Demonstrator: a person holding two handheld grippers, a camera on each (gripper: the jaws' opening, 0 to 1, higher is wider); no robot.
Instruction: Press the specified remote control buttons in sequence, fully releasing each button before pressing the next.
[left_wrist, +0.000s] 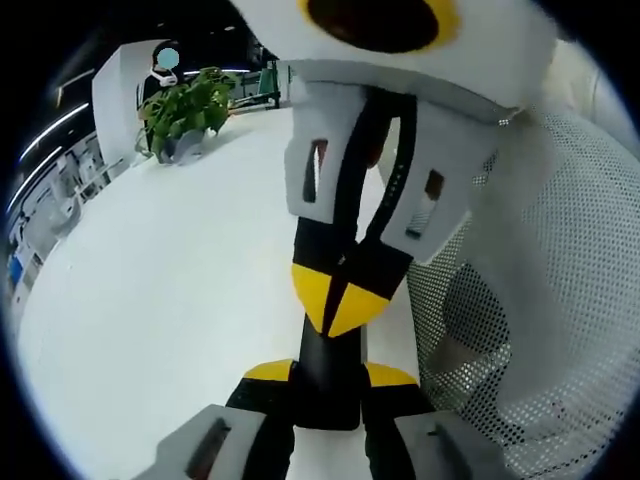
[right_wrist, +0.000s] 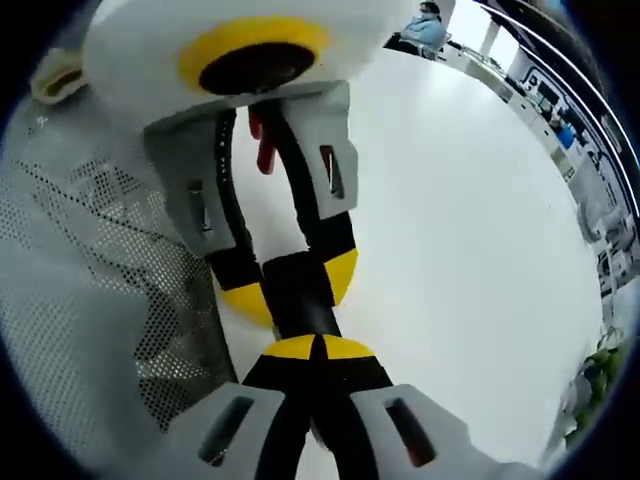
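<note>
Remote control (left_wrist: 325, 385), slim and black, is sitting clamped between the 2 jaws of the left gripper (left_wrist: 328, 376), held out over the white table (left_wrist: 180, 300) rather than lying on it. The table is taking up most of both views, bare white top. A white mesh surface (left_wrist: 560, 300) is running along the table edge beside the grippers; cannot tell what it belongs to. The right gripper (left_wrist: 338, 295) is coming down from the top of the left gripper view, jaws closed tight with the 2 yellow tips meeting in 1 point, and that point is sitting on the remote's face just ahead of the left jaws. In the right gripper view the same setup is showing from the other side: the right gripper's own yellow tips are pressed together at the bottom, meeting the near end of the black remote, while the left gripper is reaching in from the top, its yellow-tipped jaws bracketing the remote on both sides. Which button is under the tip: cannot tell, the face is hidden by the jaws. Something small and red (right_wrist: 262, 150) is showing between the left gripper's fingers; unclear what it is. A green potted plant (left_wrist: 185, 110) is standing at the table's far edge.
</note>
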